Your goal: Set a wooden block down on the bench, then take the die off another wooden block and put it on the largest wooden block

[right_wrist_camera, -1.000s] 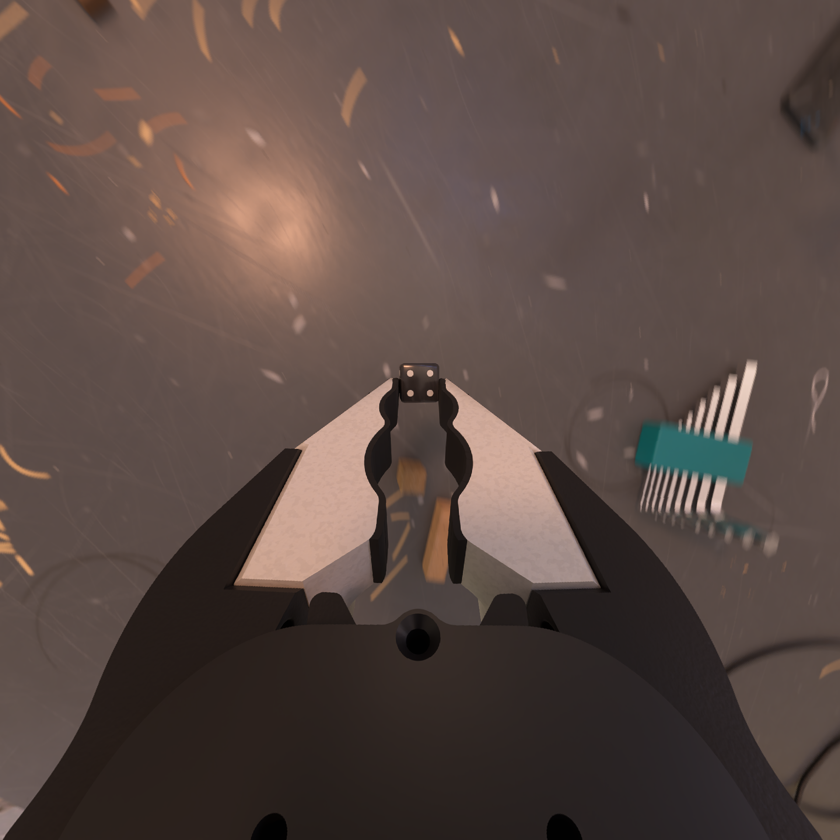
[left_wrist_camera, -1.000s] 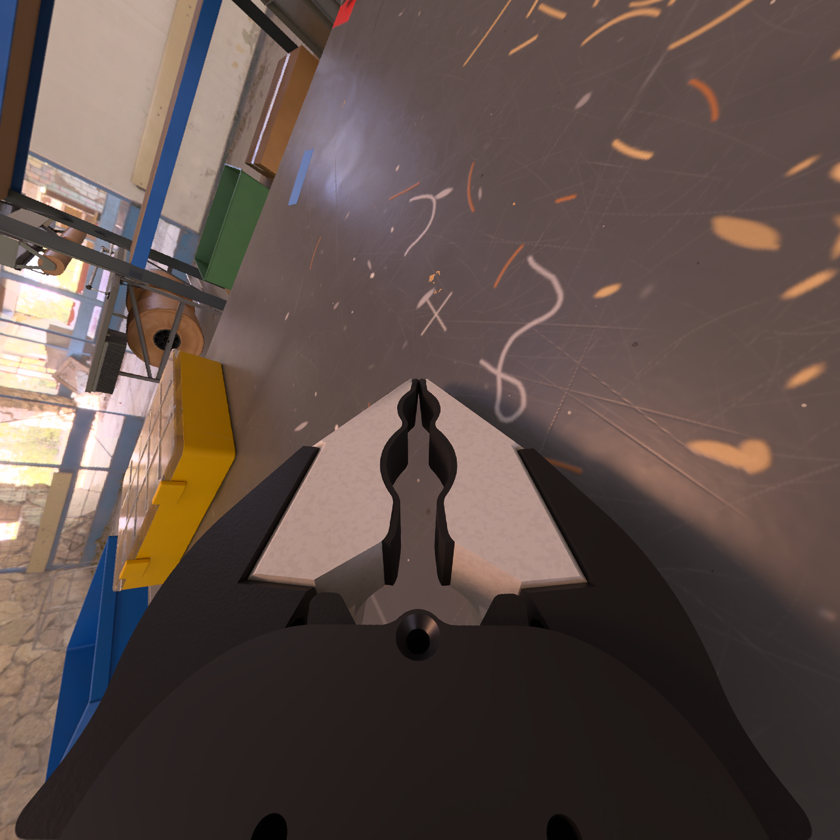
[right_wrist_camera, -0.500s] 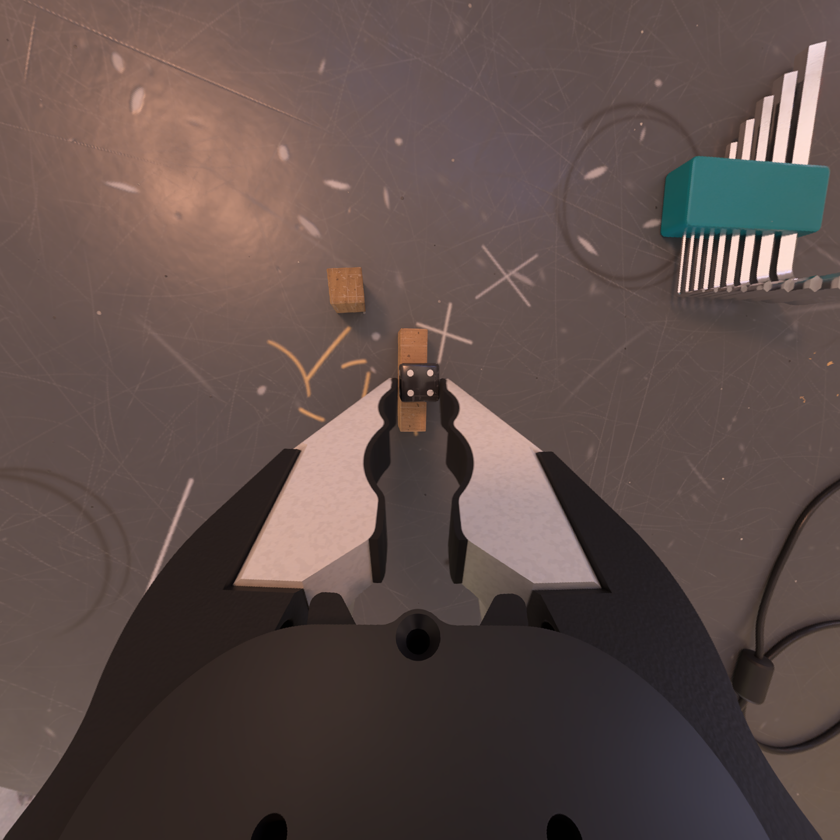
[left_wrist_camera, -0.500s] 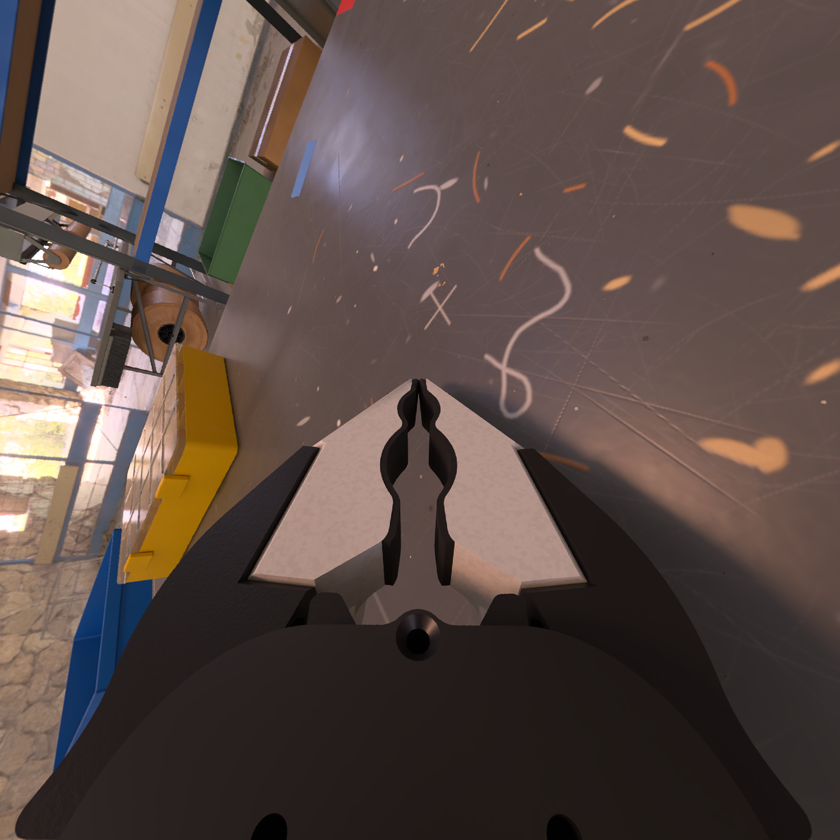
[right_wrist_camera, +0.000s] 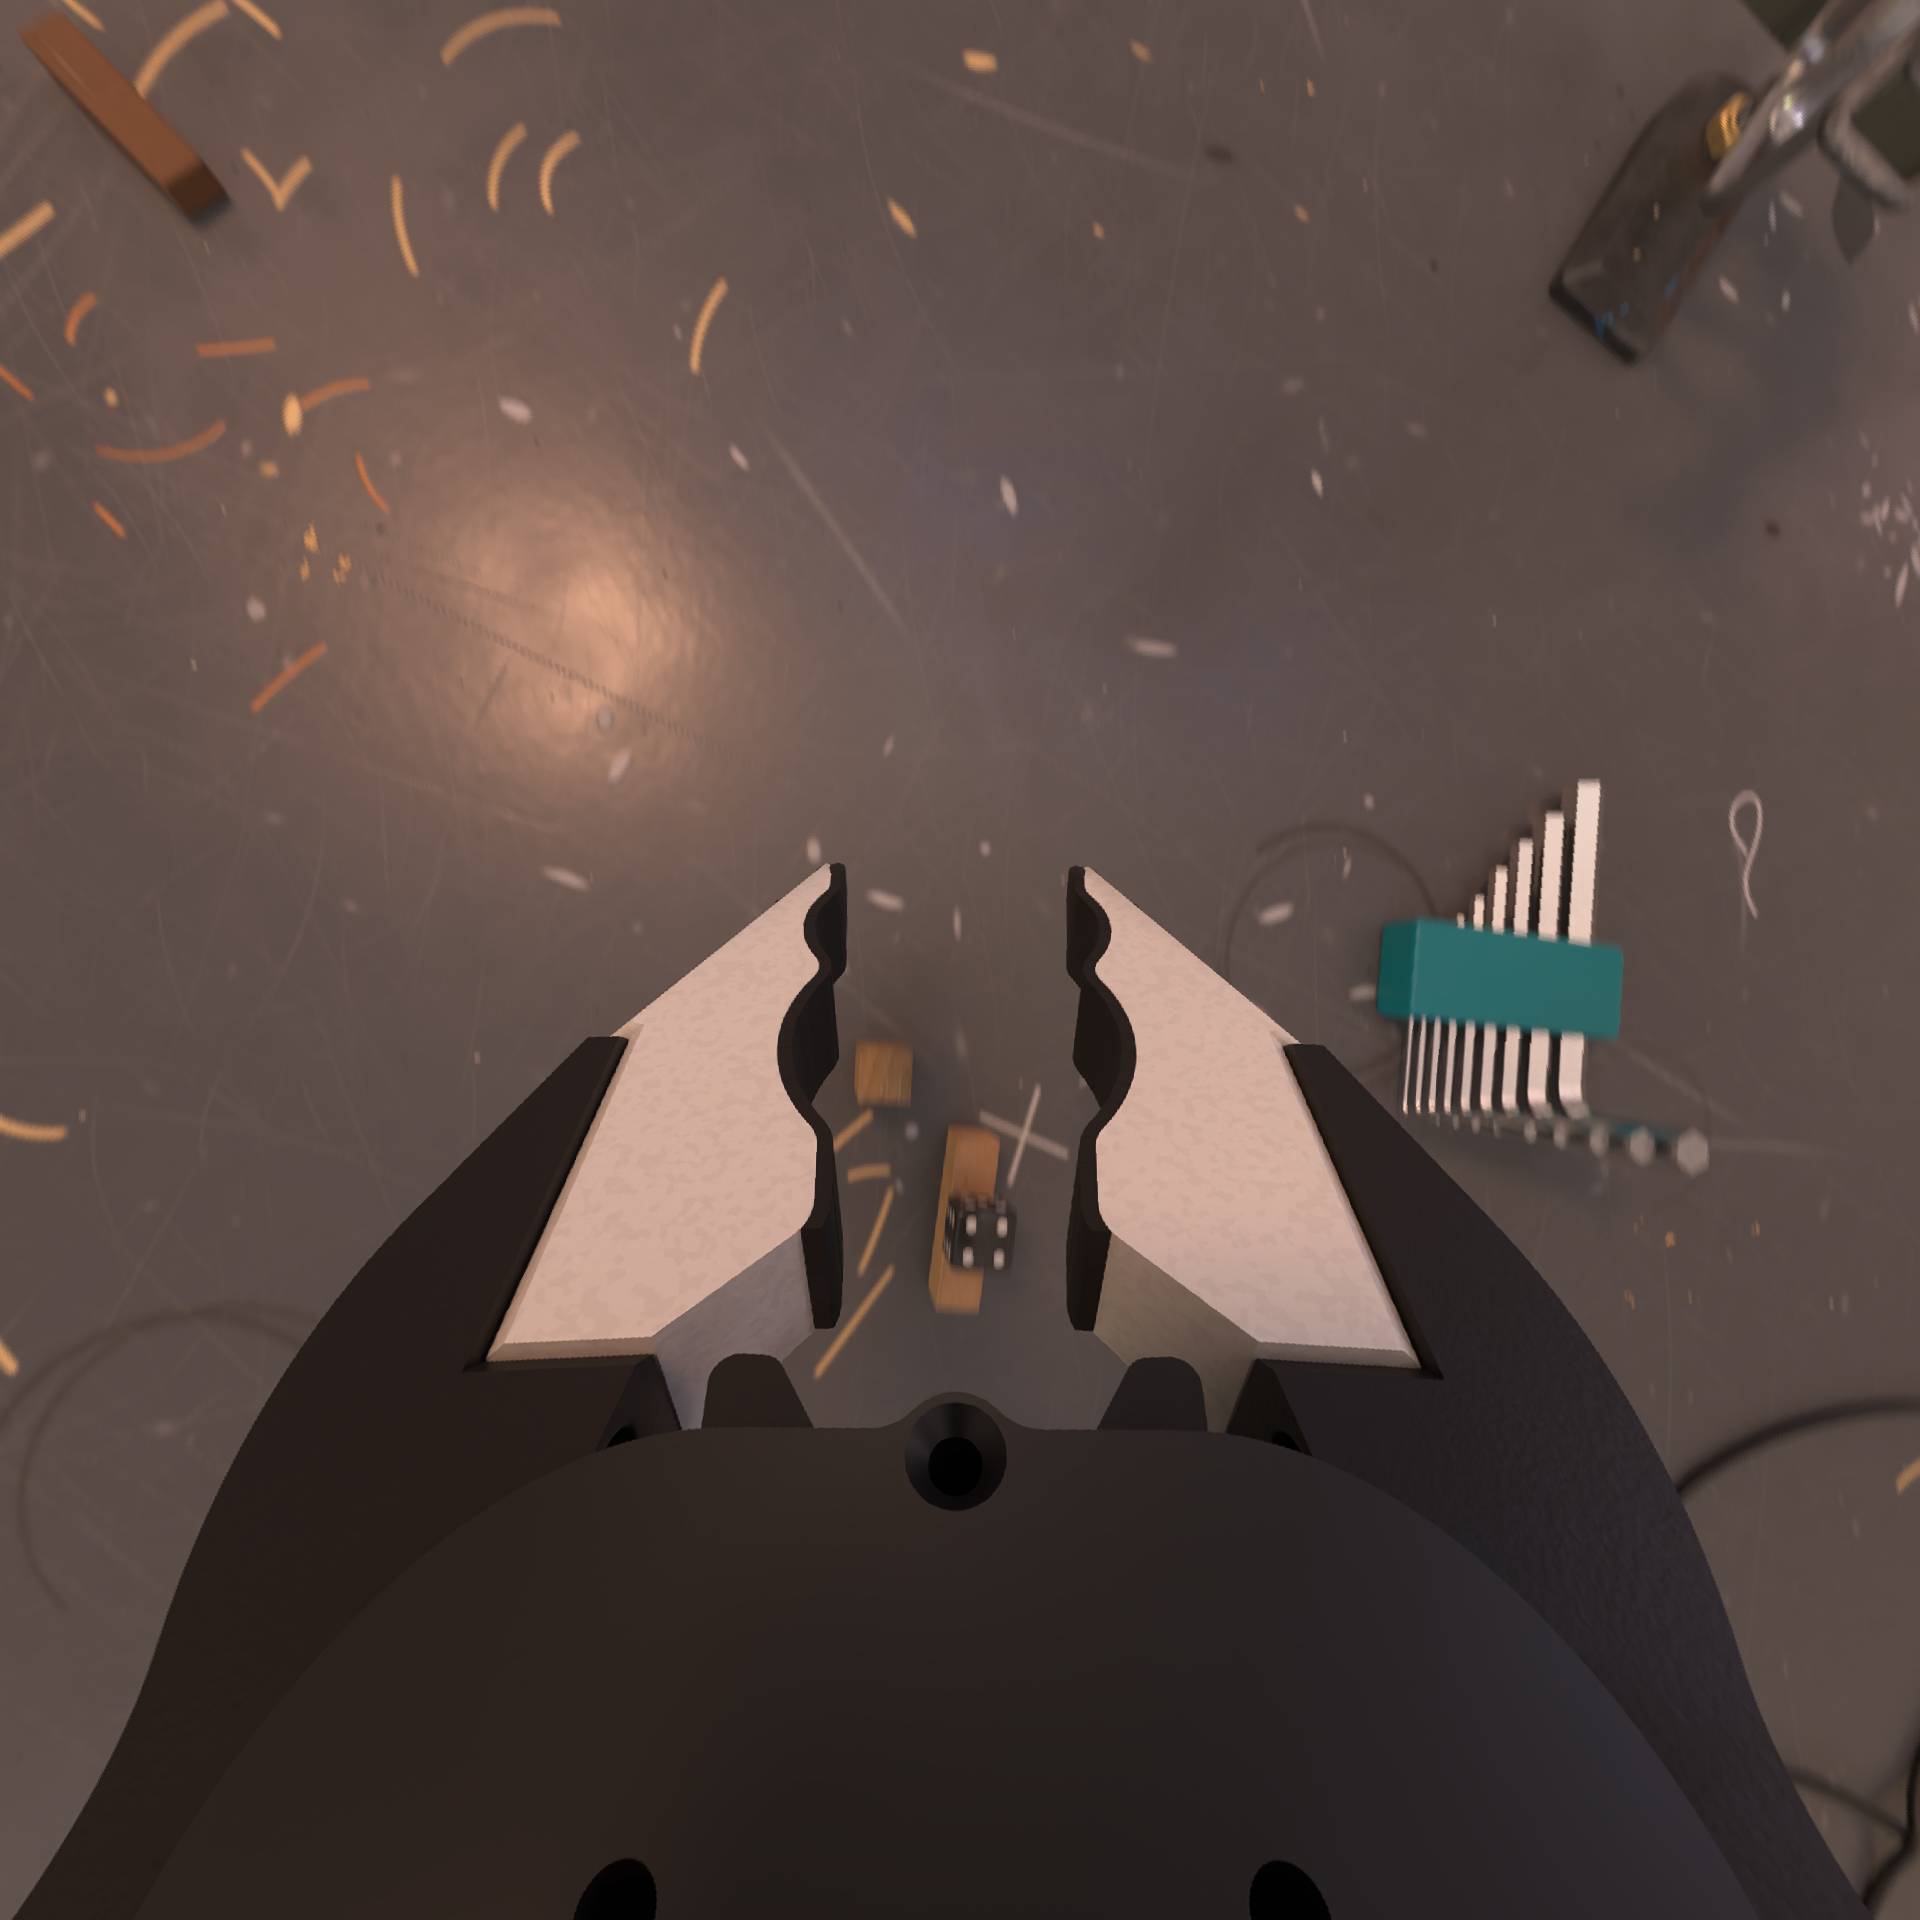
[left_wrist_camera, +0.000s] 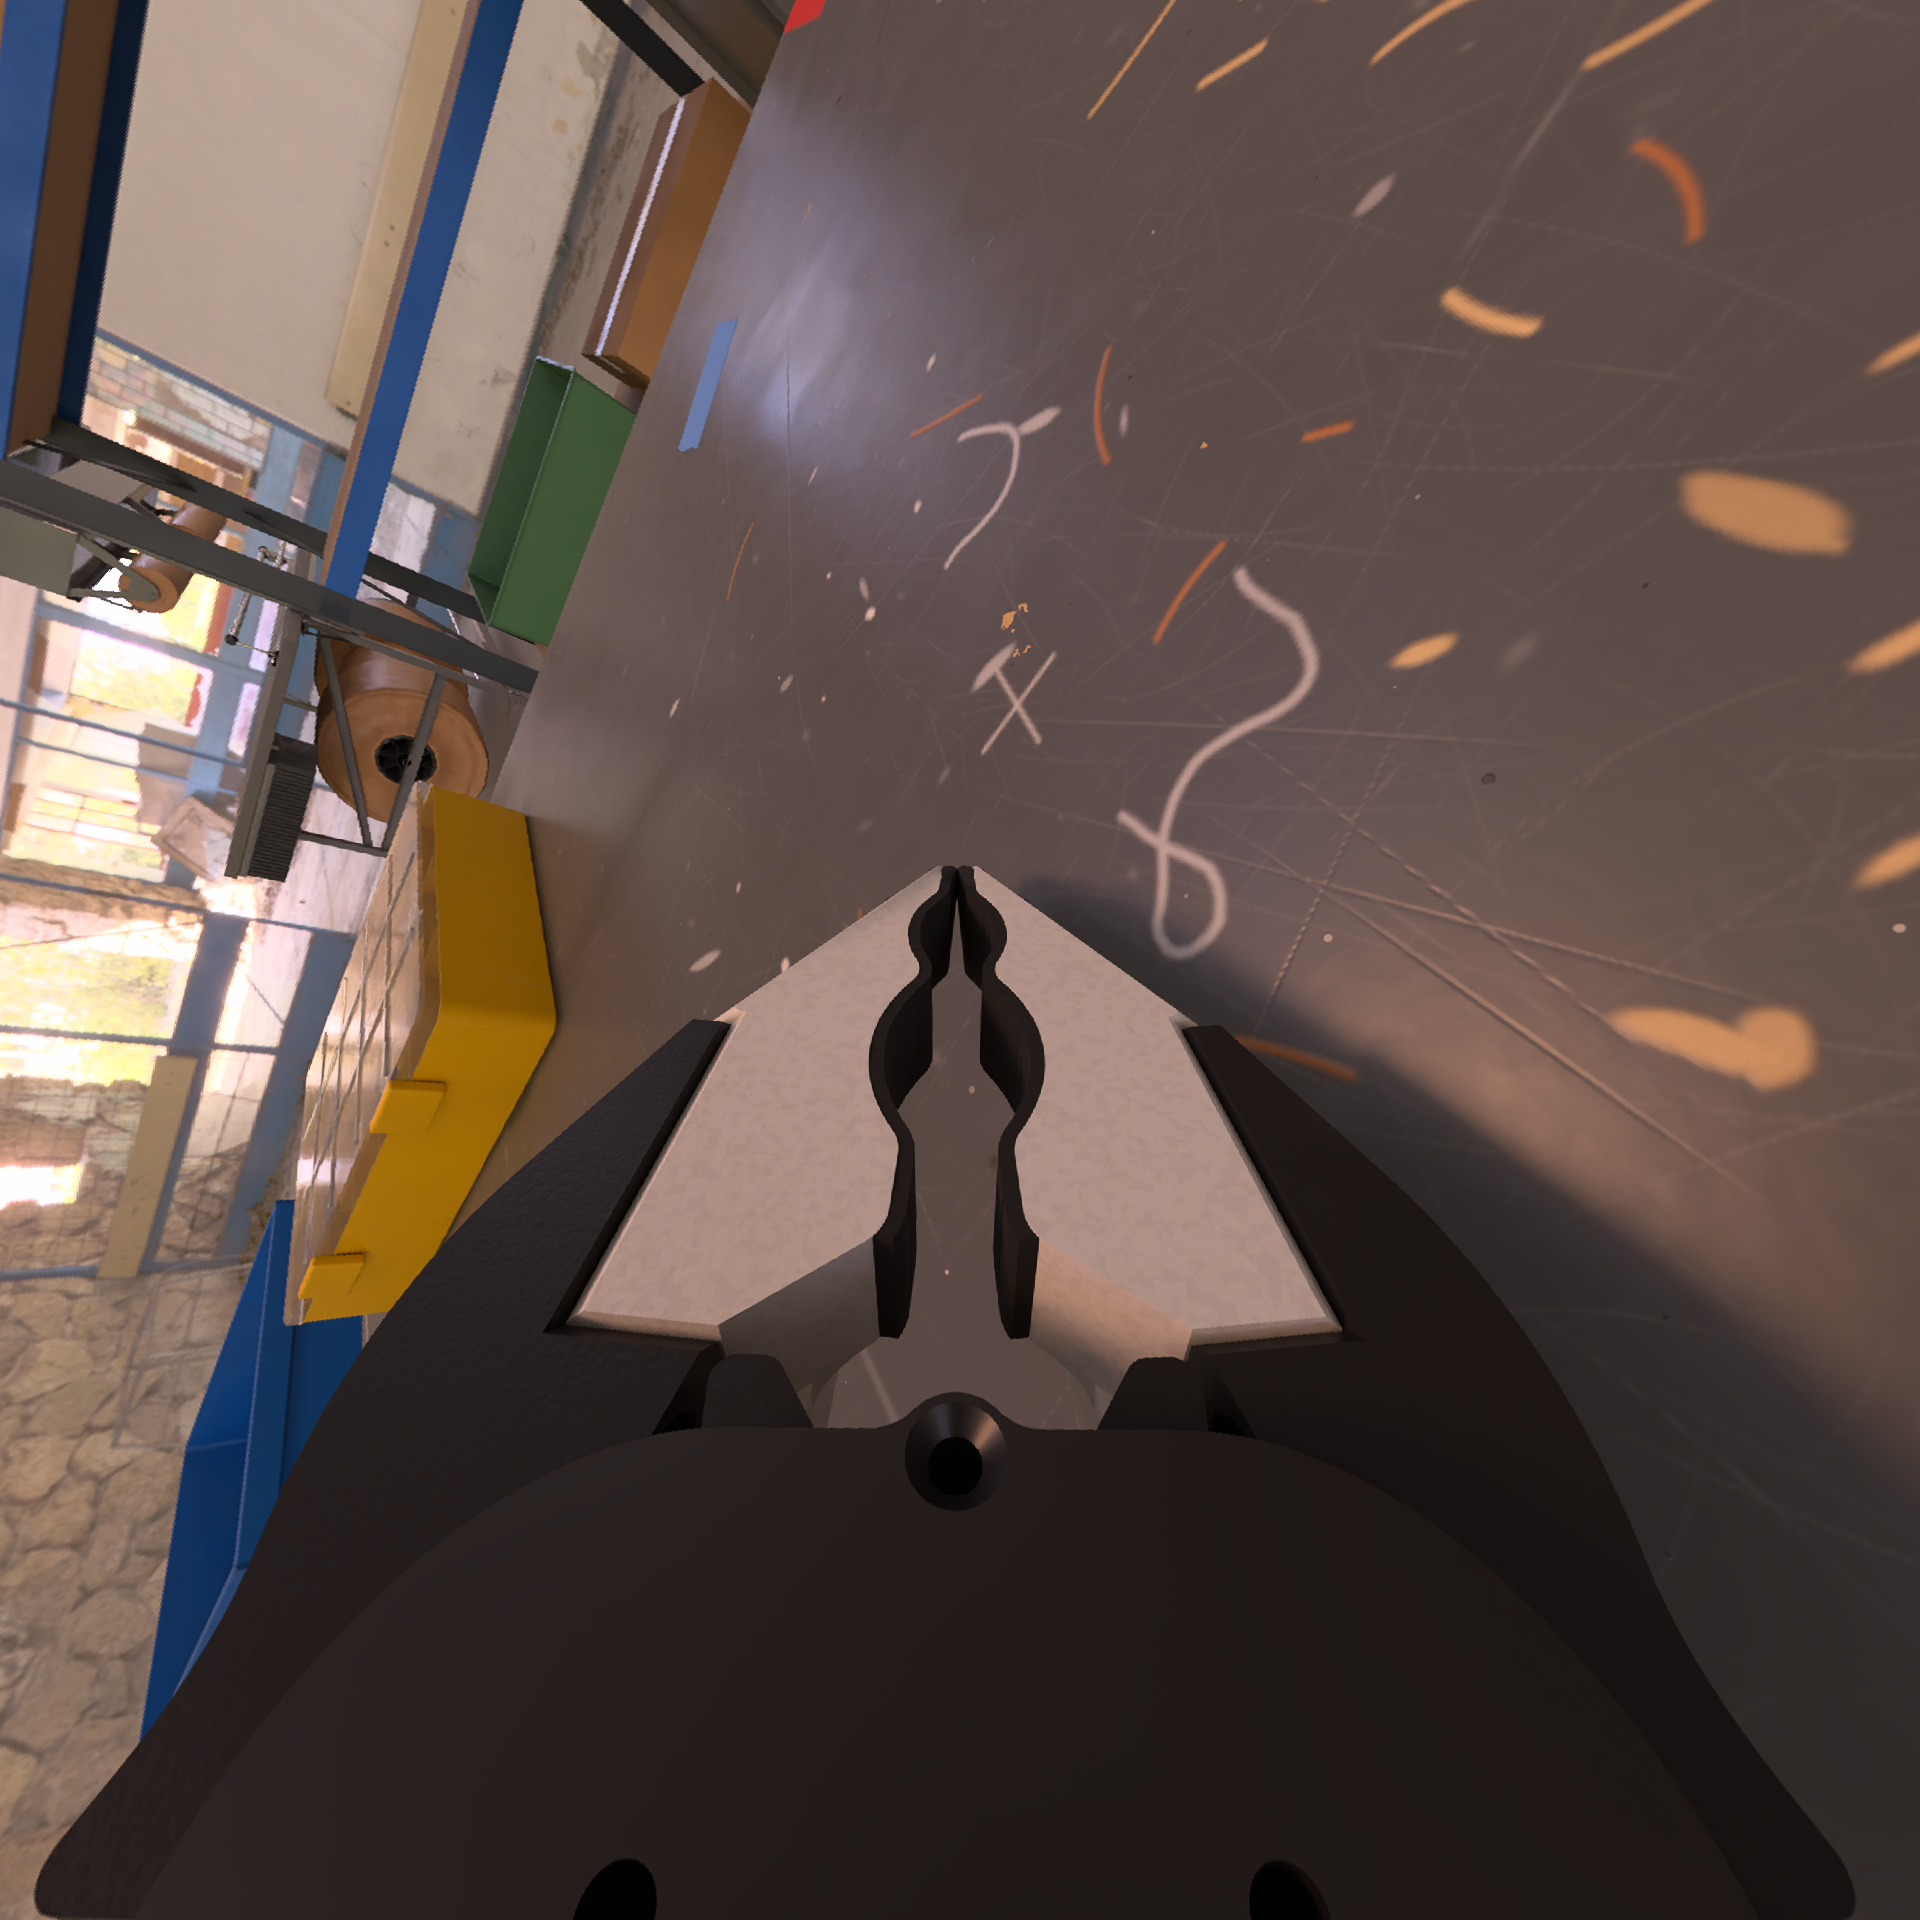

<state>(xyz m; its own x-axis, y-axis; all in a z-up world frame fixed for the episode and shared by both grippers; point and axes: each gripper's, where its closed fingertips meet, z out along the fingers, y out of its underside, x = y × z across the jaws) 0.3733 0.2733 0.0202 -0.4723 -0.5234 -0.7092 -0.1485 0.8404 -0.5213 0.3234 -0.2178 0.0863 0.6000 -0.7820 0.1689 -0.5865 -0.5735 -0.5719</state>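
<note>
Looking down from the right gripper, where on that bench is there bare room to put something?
The widest bare patch of bench lies ahead of the open right hand-held gripper, between the brown strip and the dark block. It is crowded lower down: die on the long wooden block, small cube, teal key set.

My matt black tool [right_wrist_camera: 956, 883] hangs over the scratched, dull-sheened counter [right_wrist_camera: 1247, 520]; the long block [right_wrist_camera: 964, 1174] looks like pale wood.

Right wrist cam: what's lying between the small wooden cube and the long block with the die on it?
Right wrist view: only thin shavings on the bench between small cube and long block.
</note>
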